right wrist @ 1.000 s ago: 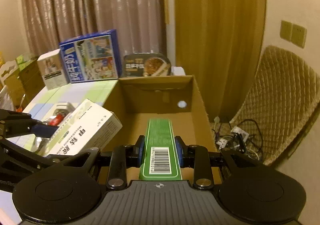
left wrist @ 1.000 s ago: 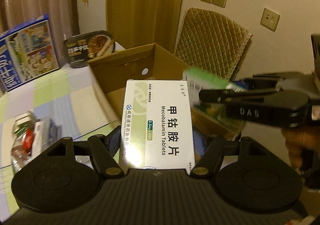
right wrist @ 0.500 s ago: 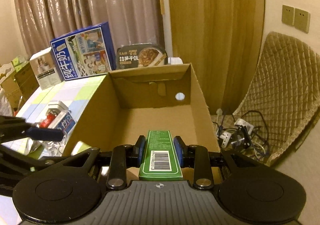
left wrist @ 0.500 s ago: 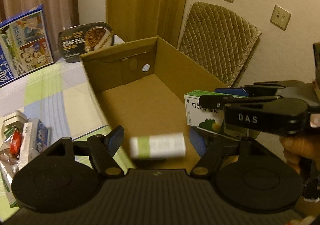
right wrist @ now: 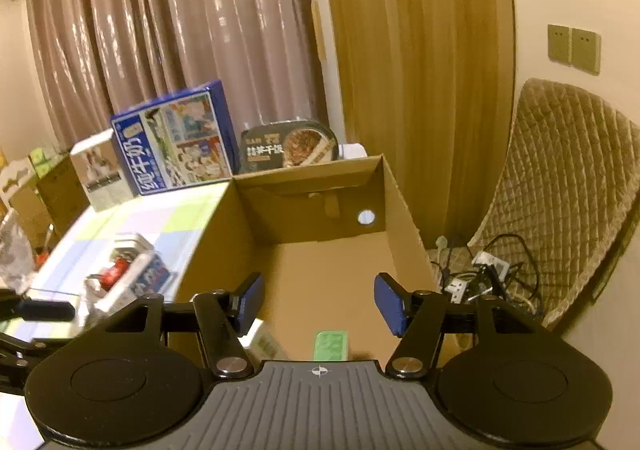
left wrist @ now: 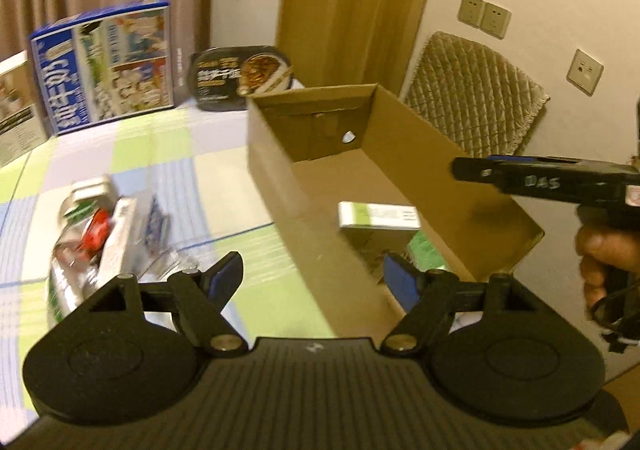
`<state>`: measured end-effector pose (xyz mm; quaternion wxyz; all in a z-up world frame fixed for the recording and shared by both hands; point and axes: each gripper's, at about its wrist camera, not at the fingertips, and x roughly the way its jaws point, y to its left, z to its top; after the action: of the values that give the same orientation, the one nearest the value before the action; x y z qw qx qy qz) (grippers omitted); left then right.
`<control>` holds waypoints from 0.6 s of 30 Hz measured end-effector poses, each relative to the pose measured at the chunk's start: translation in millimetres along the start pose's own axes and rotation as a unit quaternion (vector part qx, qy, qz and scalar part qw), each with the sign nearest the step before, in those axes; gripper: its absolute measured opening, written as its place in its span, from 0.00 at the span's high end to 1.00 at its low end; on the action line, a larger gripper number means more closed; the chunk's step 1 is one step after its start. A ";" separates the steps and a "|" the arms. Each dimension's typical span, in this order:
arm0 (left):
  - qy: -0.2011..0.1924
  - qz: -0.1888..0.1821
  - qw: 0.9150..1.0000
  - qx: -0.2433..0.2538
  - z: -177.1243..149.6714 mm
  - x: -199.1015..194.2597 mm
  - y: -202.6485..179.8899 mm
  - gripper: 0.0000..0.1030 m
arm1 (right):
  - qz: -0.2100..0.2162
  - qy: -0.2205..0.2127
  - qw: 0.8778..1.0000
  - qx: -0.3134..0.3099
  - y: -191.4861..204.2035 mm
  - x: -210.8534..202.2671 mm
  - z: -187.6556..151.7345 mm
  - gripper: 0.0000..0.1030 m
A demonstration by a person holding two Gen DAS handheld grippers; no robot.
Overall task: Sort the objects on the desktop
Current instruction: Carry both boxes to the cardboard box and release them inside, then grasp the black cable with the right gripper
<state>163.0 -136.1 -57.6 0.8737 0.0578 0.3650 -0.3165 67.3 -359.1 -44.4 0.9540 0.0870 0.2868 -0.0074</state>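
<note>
**Release into box, then clear the rim**

We hold both claws over the carton (right wrist: 328, 282). The white pack (left wrist: 379, 215) and green pack (right wrist: 331, 345) lie on its floor, near end. Left claw (left wrist: 312, 282) and right claw (right wrist: 319, 302) are opening, nothing between the jaws. Lift straight up before crossing the carton wall; the table (left wrist: 224, 170) offers open room toward the remaining pile (left wrist: 108, 226).

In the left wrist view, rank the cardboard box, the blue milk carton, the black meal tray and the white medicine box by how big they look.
1. cardboard box
2. blue milk carton
3. black meal tray
4. white medicine box

The medicine box lies nearer the camera than the tray, so that last pair is less sure.
</note>
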 end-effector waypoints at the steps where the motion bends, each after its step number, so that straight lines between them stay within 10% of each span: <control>1: 0.000 0.003 1.000 -0.003 -4.2 -4.4 3.1 0.28 | 0.003 -0.002 1.000 0.004 3.0 -5.9 -1.8 0.42; 18: 0.013 0.100 0.993 -0.063 -98.6 -97.1 89.1 0.21 | 0.123 0.026 0.990 -0.063 134.1 -59.5 -66.4 0.31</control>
<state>105.0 16.9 -75.4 0.8978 0.0426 0.3883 -0.2034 -10.1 -217.9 -44.5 0.9433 0.0618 0.2990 0.1301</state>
